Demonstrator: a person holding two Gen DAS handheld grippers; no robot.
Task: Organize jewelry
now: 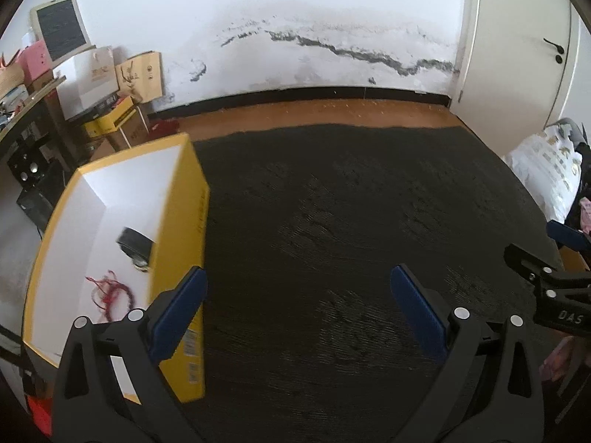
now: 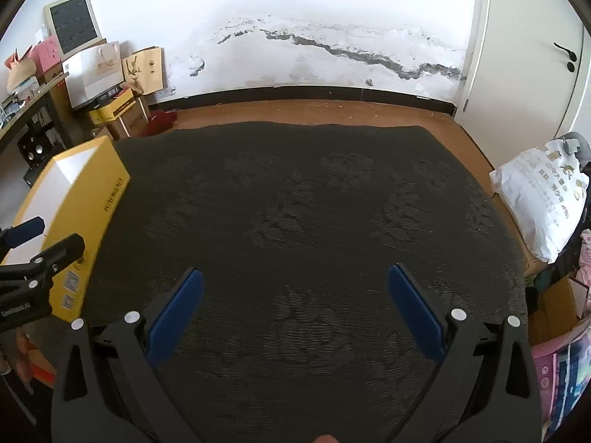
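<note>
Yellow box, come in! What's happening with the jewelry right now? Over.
Left tool open, right tool open, both empty. Red string and dark item inside yellow box. Dark mat bare, nothing blocking.

Both wrist views look forward and down over the dark mat (image 2: 295,203) toward the stained far wall (image 1: 295,37). Left view sits close beside the yellow box (image 1: 181,229), seeing inside it. Right view sits further right; both share mat, box, wall, door (image 2: 535,55).
</note>
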